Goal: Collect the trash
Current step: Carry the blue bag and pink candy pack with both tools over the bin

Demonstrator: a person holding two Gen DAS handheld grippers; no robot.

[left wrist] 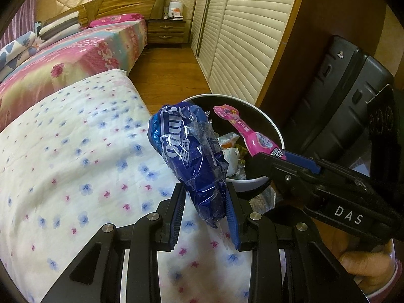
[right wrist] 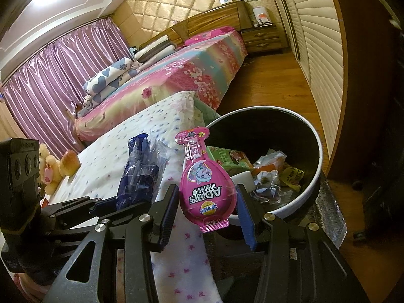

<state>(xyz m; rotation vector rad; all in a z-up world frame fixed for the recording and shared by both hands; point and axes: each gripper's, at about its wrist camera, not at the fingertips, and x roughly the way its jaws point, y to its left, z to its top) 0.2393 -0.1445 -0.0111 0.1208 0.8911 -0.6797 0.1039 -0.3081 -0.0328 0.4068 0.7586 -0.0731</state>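
Warm indoor light, sharp, fisheye-bent edges

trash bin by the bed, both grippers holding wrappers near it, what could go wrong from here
The blue wrapper in the left gripper hangs over the floral quilt beside the bin's rim; released here, it may land on the bed. The pink package in the right gripper looks closer, but in the right wrist view its lower end sits outside the rim, so it could tip out. The grippers are close and might bump.
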